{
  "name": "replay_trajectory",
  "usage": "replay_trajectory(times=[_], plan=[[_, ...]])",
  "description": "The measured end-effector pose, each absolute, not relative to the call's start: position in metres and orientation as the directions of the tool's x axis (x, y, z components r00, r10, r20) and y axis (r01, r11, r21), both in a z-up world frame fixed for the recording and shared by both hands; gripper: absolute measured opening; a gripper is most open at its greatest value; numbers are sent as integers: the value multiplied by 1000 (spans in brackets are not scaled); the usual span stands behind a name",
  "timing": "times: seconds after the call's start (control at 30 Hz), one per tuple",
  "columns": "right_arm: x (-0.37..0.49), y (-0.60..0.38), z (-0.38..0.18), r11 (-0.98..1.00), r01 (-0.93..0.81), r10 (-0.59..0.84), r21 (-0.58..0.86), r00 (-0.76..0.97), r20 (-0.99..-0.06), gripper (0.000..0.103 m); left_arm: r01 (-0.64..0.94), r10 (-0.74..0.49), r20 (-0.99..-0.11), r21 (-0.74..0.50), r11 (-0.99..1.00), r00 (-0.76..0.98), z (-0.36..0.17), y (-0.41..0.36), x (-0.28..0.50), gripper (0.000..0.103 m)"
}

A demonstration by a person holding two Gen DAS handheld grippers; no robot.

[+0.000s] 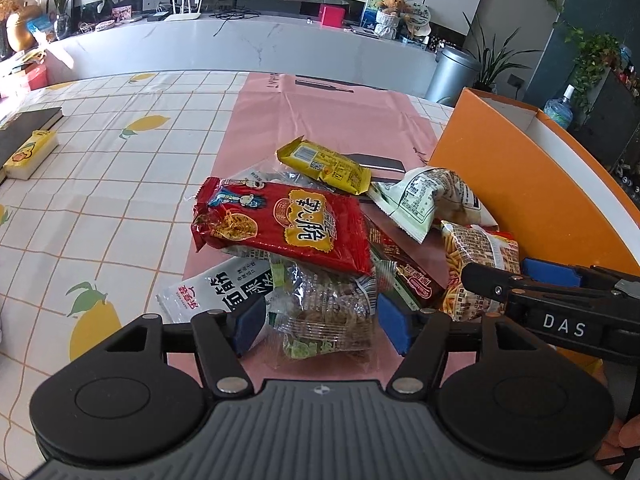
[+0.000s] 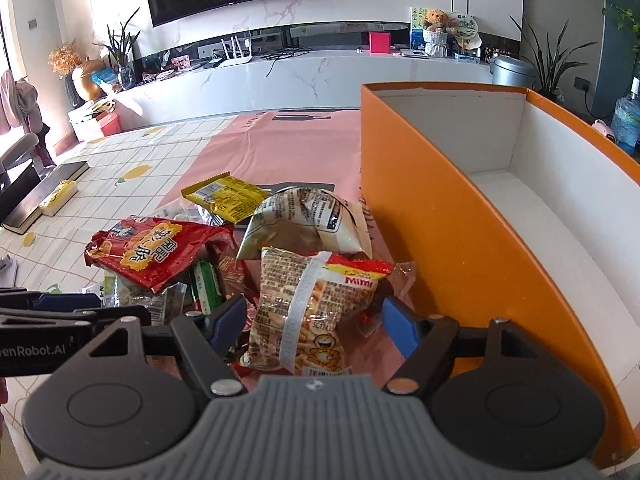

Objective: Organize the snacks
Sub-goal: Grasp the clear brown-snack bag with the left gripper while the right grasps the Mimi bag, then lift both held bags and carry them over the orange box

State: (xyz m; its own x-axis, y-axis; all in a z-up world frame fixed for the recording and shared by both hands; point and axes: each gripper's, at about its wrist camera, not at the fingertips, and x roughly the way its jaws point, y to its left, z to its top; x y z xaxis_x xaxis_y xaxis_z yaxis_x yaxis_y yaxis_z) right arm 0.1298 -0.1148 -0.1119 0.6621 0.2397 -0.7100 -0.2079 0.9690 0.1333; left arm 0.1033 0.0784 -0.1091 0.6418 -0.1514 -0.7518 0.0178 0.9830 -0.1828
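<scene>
Nearest in the left wrist view, the left gripper (image 1: 318, 330) has its fingers spread wide on either side of a clear packet of brown biscuits (image 1: 324, 316), the blue pads just beside the wrapper; whether they touch it cannot be told. In the right wrist view the right gripper (image 2: 314, 326) is likewise spread wide, with the Mimi snack bag (image 2: 308, 308) lying between its fingers but not pinched.

Just beyond, the snacks sit heaped on a pink sheet (image 1: 320, 120) spread over the worktop (image 1: 120, 184). A red noodle-snack packet (image 1: 288, 224) rests on top of the clear packet and a white packet with black lettering (image 1: 224, 290). Farther back lie a pale crumpled bag (image 1: 424, 196) and a yellow packet (image 1: 324, 164).

To the right of the heap stands an orange box (image 2: 460, 240), open at the top, its white inside showing nothing in it.

Farther left on the checked cloth, a small yellow box (image 1: 30, 154) sits beside a dark book (image 1: 28, 128).
</scene>
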Motion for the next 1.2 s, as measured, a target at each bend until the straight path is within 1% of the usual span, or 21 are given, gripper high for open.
replay_trajectory(times=[0.07, 0.3, 0.33, 0.43, 0.53, 0.57, 0.6, 0.7, 0.73, 0.9, 1.07, 1.2], plan=[[131, -115, -115, 967, -208, 249, 146, 659, -710, 67, 14, -152, -751, -187, 982, 642, -113, 79, 104, 75], [133, -116, -123, 957, -218, 287, 189, 639, -714, 61, 23, -152, -738, -181, 983, 658, -116, 75, 106, 75], [134, -116, -123, 955, -219, 294, 199, 637, -713, 58, 23, -152, -737, -182, 983, 658, -116, 74, 106, 74], [133, -115, -124, 948, -235, 317, 216, 629, -710, 50, 22, -154, -738, -185, 983, 657, -117, 73, 106, 70], [131, -111, -125, 949, -253, 309, 188, 632, -711, 46, 27, -147, -742, -172, 985, 654, -118, 68, 107, 68], [130, -110, -125, 949, -257, 307, 180, 634, -710, 45, 26, -144, -742, -168, 986, 654, -118, 66, 106, 66], [129, -110, -125, 950, -258, 304, 176, 637, -709, 44, 28, -145, -742, -169, 985, 654, -117, 65, 106, 61], [128, -110, -125, 950, -261, 302, 170, 641, -705, 41, 34, -148, -742, -167, 985, 654, -116, 62, 104, 58], [127, -110, -124, 951, -262, 301, 166, 642, -705, 39, 39, -145, -740, -159, 986, 656, -115, 60, 103, 57], [121, -110, -118, 950, -277, 297, 145, 653, -696, 36, 42, -109, -737, -109, 993, 667, -110, 52, 93, 54], [103, -108, -105, 953, -290, 270, 91, 670, -691, 35, 32, -103, -729, -111, 993, 677, -96, 50, 82, 54], [88, -116, -95, 956, -282, 256, 75, 687, -680, 32, 17, -109, -728, -133, 991, 677, -85, 50, 73, 54]])
